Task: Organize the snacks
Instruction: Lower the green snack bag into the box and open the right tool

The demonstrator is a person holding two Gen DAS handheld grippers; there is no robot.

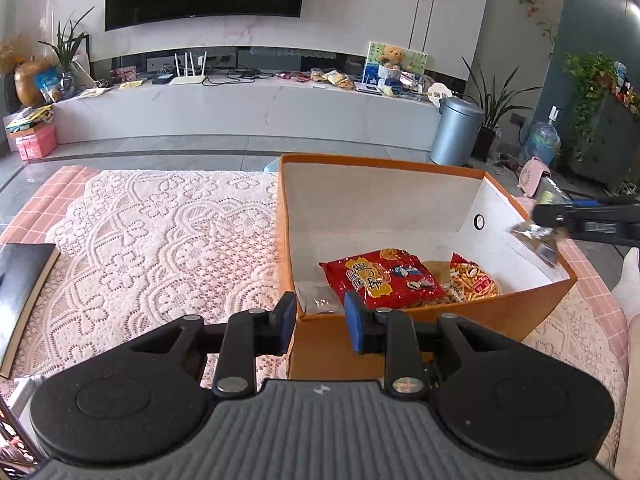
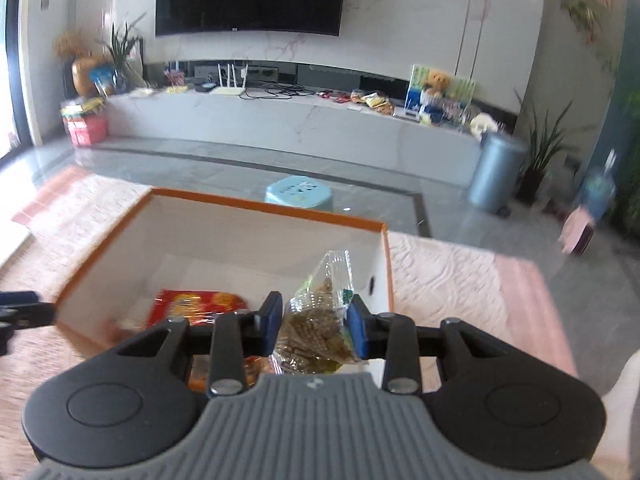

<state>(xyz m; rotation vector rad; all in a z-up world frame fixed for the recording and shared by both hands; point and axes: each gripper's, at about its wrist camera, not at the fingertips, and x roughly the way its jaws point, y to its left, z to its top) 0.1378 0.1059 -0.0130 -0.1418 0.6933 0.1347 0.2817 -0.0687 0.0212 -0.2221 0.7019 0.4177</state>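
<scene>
An orange cardboard box [image 1: 532,304] with a white inside stands on the lace-covered table. In it lie a red snack bag [image 1: 384,278], a second red bag with stick snacks [image 1: 476,280] and a clear packet [image 1: 316,300]. My left gripper [image 1: 320,322] is open and empty, its fingers either side of the box's near corner. My right gripper [image 2: 314,324] is shut on a clear packet of brown snacks [image 2: 316,332] and holds it over the box [image 2: 384,264], above the red bag [image 2: 196,306]. The right gripper also shows in the left wrist view [image 1: 560,220] with the packet at the box's right wall.
A dark book [image 1: 20,292] lies at the table's left edge. A pink checked cloth [image 1: 592,280] lies under the lace. Beyond the table are a blue stool [image 2: 298,192], a grey bin [image 1: 456,130] and the TV bench [image 1: 240,108].
</scene>
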